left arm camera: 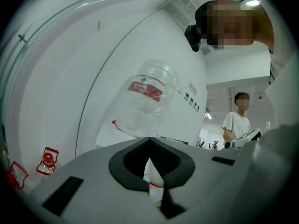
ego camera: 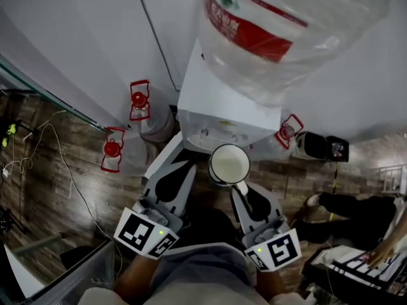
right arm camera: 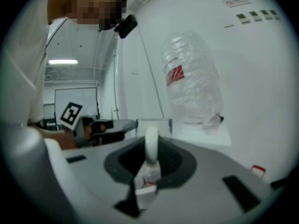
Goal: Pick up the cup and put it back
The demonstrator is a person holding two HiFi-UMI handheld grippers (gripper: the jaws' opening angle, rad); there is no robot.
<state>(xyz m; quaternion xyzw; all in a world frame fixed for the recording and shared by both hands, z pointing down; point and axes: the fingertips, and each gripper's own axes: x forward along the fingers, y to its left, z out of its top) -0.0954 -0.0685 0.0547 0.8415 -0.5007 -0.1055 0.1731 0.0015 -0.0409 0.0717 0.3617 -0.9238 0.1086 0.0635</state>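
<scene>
Wood-plank floor [ego camera: 57, 170] and a white wall fill the head view. A white water dispenser [ego camera: 216, 116] stands at upper centre, with a large clear water bottle [ego camera: 286, 24] inverted on top. Two spare bottles with red caps [ego camera: 138, 100] lie on the floor to its left.

Right gripper [ego camera: 240, 189]: jaws closed on the handle of the white cup [ego camera: 229, 162]. The cup is clear of any surface, at frame centre just in front of the dispenser's lower face, mouth upward. In the right gripper view the handle [right arm camera: 151, 143] stands as a white loop clamped between the pads.

Left gripper [ego camera: 181, 170]: just left of the cup and not touching it. In the left gripper view its jaws [left arm camera: 152, 143] meet at the tips with nothing held
</scene>
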